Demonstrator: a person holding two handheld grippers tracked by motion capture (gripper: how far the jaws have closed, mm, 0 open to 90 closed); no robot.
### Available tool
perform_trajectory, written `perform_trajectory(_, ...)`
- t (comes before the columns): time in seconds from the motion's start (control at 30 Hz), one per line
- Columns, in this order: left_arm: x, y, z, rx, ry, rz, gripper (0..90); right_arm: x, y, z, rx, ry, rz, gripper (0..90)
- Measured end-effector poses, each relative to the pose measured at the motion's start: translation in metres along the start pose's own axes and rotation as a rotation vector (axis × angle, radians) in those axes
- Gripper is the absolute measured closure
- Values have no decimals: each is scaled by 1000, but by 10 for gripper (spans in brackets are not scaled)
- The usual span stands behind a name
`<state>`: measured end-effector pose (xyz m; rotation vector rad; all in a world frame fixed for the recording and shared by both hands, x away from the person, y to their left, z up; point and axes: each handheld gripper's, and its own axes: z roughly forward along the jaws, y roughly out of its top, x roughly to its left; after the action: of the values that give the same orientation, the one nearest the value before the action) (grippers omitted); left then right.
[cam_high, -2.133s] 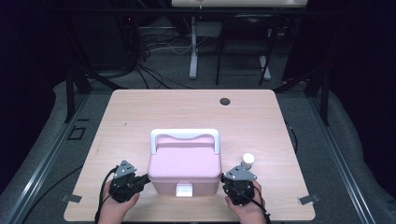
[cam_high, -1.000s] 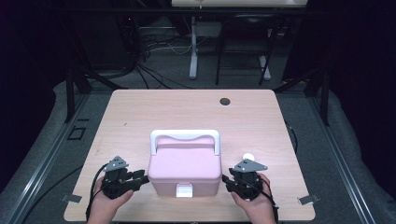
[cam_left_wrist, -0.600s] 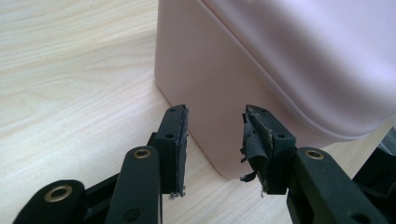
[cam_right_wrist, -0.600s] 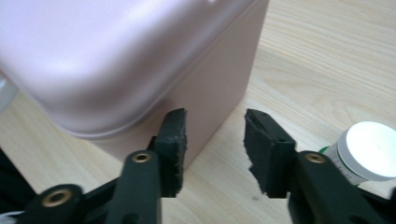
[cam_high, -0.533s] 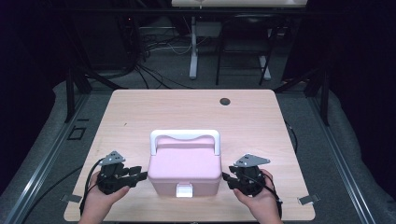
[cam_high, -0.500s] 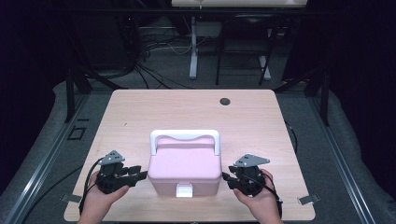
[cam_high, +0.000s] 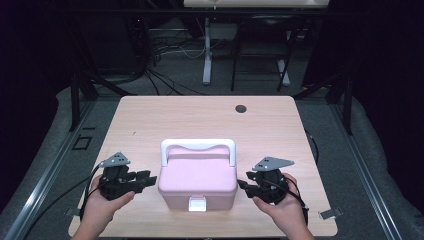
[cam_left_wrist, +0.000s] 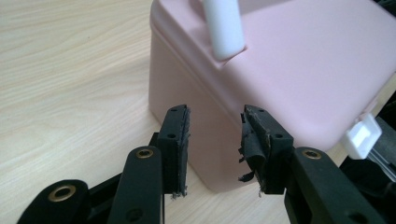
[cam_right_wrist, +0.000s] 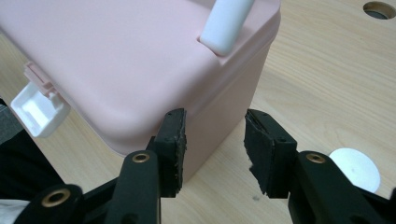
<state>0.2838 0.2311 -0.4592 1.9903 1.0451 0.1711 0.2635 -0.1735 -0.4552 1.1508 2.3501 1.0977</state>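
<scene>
Pink box (cam_high: 198, 181) shut, white latch (cam_high: 197, 204) down, white handle (cam_high: 198, 146) raised

The pink lidded box (cam_high: 198, 181) with its upright white handle (cam_high: 198, 148) blocks the table's (cam_high: 200, 115) near middle; the far half lies open, bare strips flanking the box.

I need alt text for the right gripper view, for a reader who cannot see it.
A pink plastic box with a rounded lid stands on a light wooden table, just beyond the right gripper, whose black fingers are open with nothing between them. A white handle end and white front latch show.
</scene>
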Motion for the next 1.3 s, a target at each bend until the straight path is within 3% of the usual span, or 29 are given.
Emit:
perform_trajectory(0.37,-9,23,-1,-15,-29,18,621,2,19,-8,-33,26,1,583)
perform_trajectory(0.7,-9,41,14,-19,-35,17,626,-1,31,7,-58,62,40,586)
perform_trajectory(0.97,-4,45,16,-37,-28,0,641,-9,39,18,-59,63,70,592)
perform_trajectory(1.17,-1,44,20,-21,-6,-3,634,-14,43,22,-58,71,84,603)
perform_trajectory(1.3,4,45,26,-21,-27,-13,638,-14,45,24,-56,68,81,622)
